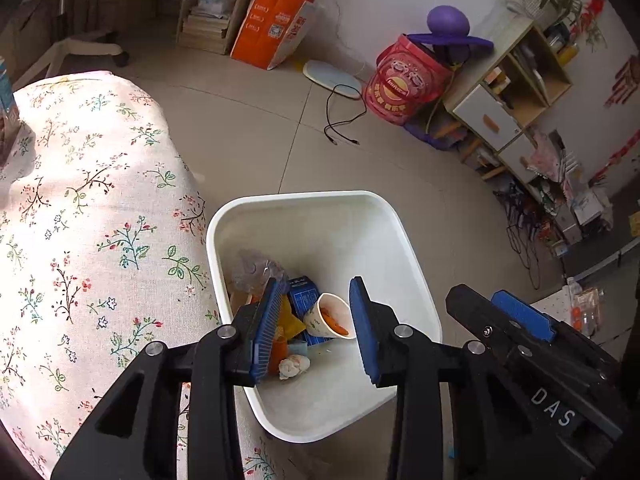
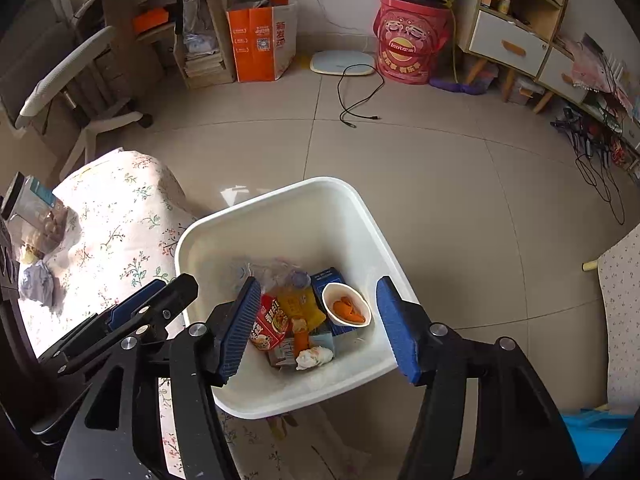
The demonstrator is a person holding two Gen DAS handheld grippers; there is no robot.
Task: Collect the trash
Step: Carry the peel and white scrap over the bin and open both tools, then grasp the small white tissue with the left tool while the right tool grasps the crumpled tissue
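A white bin [image 1: 404,240] [image 2: 372,216] stands on the floor beside the table. Inside lie a paper cup with orange peel [image 1: 330,316] [image 2: 346,305], a blue box [image 1: 302,294] [image 2: 329,278], a red snack packet [image 2: 270,322], a yellow packet [image 2: 300,304], clear plastic [image 1: 254,266] and a crumpled tissue [image 1: 294,366] [image 2: 314,356]. My left gripper [image 1: 314,332] is open and empty above the bin. My right gripper [image 2: 318,326] is open and empty above the bin; it also shows in the left wrist view [image 1: 520,316]. A crumpled paper [image 2: 36,284] lies on the table.
The table has a floral cloth [image 1: 88,208] [image 2: 120,216]. A jar [image 2: 34,212] stands on it at the left. A black cable [image 2: 356,100], a white scale [image 2: 342,63], a red bucket [image 2: 412,48], an orange bag [image 2: 260,44], a chair [image 2: 80,92] and shelves [image 2: 520,32] line the far floor.
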